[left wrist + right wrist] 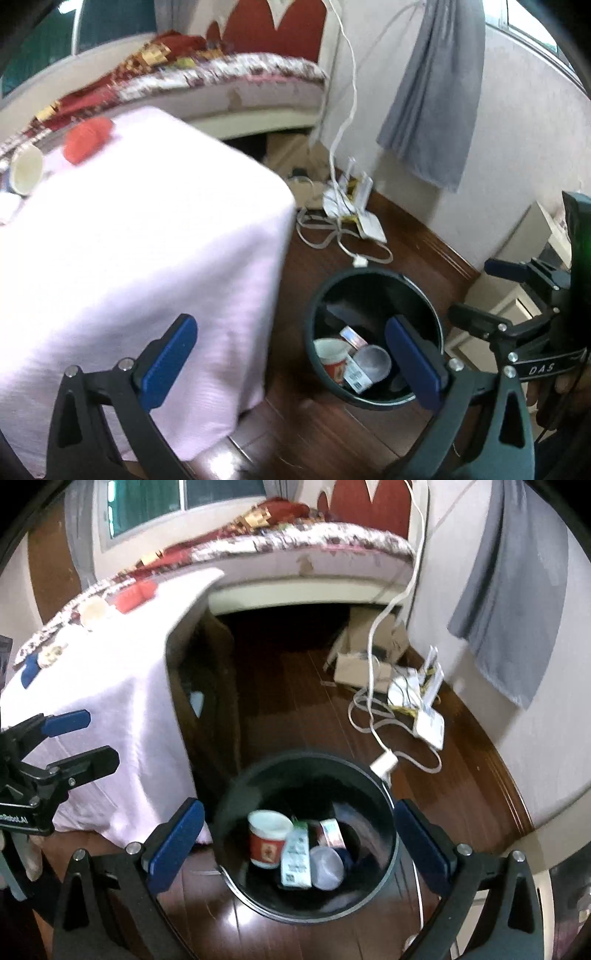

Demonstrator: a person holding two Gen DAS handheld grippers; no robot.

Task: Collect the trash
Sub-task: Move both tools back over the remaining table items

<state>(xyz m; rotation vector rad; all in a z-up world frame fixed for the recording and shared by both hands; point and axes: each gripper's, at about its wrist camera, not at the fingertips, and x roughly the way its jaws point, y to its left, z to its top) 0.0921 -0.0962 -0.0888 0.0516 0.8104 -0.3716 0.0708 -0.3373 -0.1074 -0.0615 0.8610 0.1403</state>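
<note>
A dark round trash bin point(384, 812) stands on the wooden floor beside the table. In it lie a red-and-white paper cup point(266, 840), a pale green carton point(295, 856), a clear plastic lid point(325, 866) and a small packet point(330, 832). My right gripper point(299, 843) is open and empty, right above the bin. My left gripper point(291, 354) is open and empty, over the table's corner, left of the bin point(325, 295). On the table lie a red object point(88, 139) and a white cup point(26, 170) on its side.
A table under a pink cloth point(147, 240) fills the left. Behind it stands a bed point(314, 554). White cables, a charger point(384, 764) and a router point(430, 686) lie on the floor by the wall. A grey cloth point(517, 609) hangs at the right.
</note>
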